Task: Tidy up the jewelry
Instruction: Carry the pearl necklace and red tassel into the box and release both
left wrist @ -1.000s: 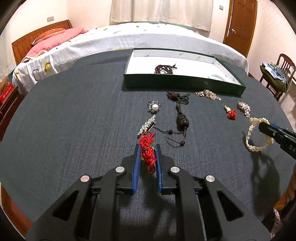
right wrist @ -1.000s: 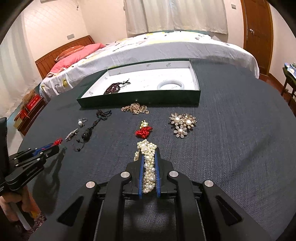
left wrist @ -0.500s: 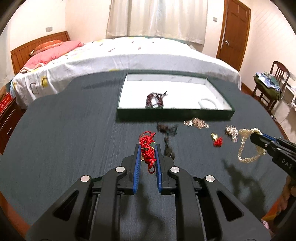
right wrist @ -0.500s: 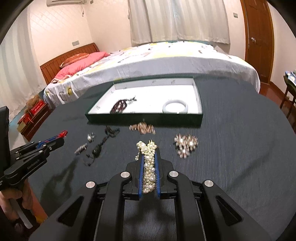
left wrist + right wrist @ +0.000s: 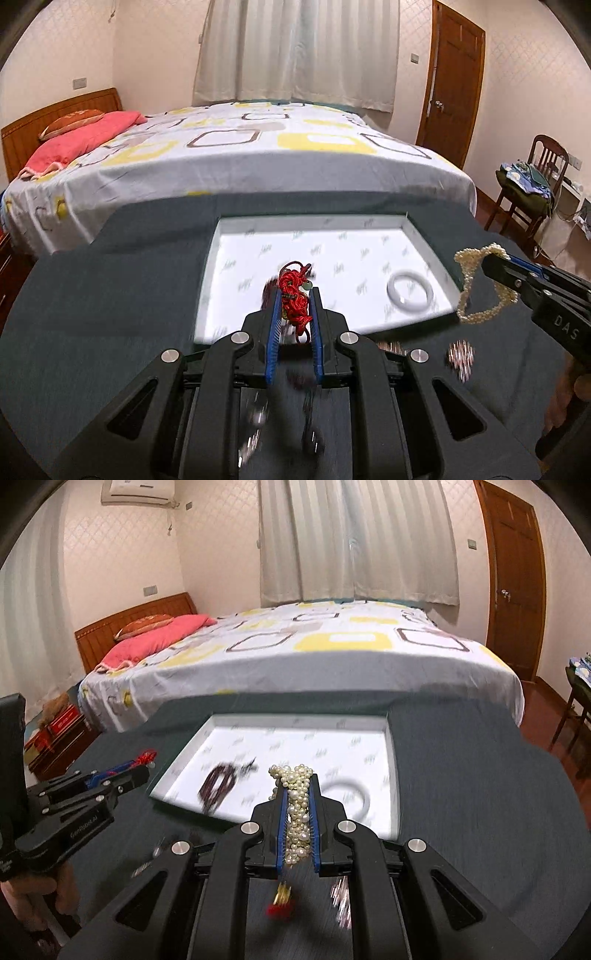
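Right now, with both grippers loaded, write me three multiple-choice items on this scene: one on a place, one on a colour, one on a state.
1. Where does the white bangle lie?
A. inside the box
B. on the bed
C. on the dark tablecloth

2. What colour is the cord piece in the left gripper?
A. green
B. red
C. white

3. How does the right gripper stand?
A. open and empty
B. shut on the pearl strand
C. shut on the bangle

Answers:
1 A, the bangle rests on the box's white lining.
2 B, the red knotted cord sits between the blue pads.
3 B, pearls fill the gap between its fingers and a loop hangs free.
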